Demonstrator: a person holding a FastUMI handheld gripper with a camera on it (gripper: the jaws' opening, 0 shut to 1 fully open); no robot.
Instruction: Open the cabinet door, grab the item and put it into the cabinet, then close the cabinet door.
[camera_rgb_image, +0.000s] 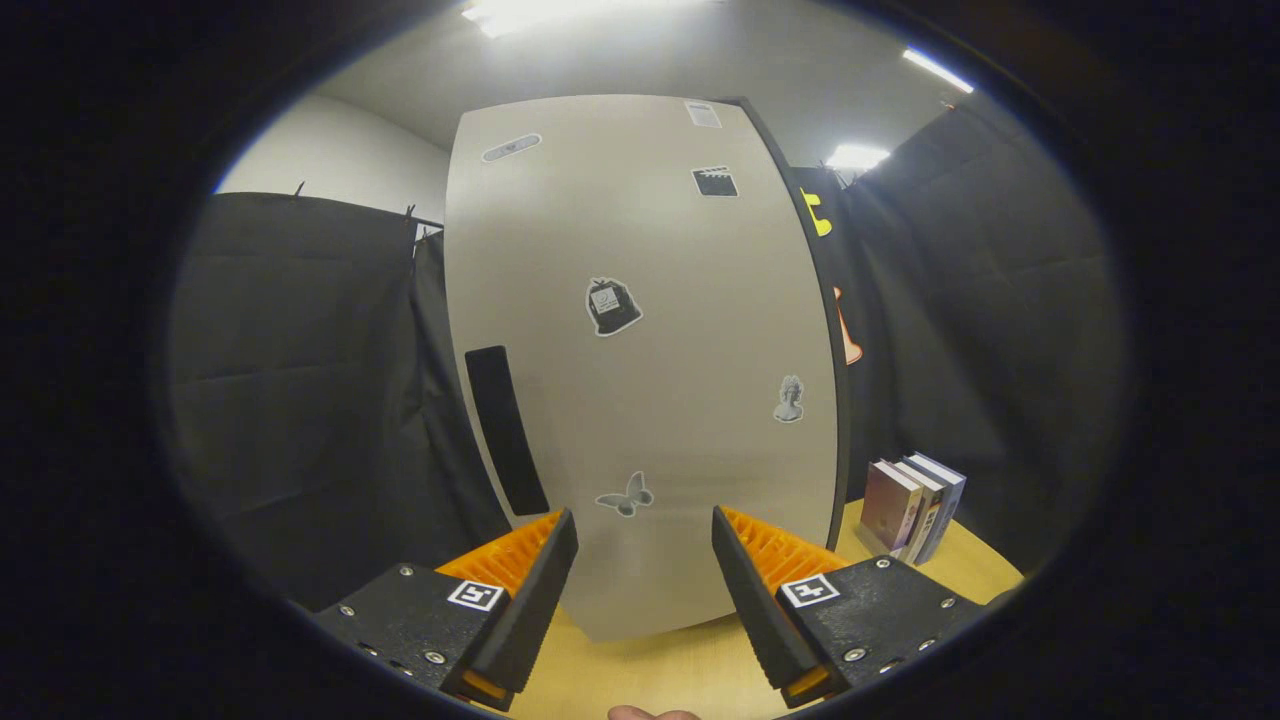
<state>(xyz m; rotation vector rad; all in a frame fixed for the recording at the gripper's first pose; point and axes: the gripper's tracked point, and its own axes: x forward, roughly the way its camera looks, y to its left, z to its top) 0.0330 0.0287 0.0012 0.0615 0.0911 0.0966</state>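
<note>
Just ahead of my fingers (640, 560), cabinet door (640, 350) stands shut on counter (640, 670); fingers apart, empty. I aim left for dark handle (505, 430), then pull. Books (912, 508) wait right, beside cabinet.

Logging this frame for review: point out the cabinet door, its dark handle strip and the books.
cabinet door (660, 400): gripper view, bare middle of the panel.
handle strip (505, 430): gripper view, middle of the strip.
books (912, 508): gripper view, spines of the upright row.
</note>
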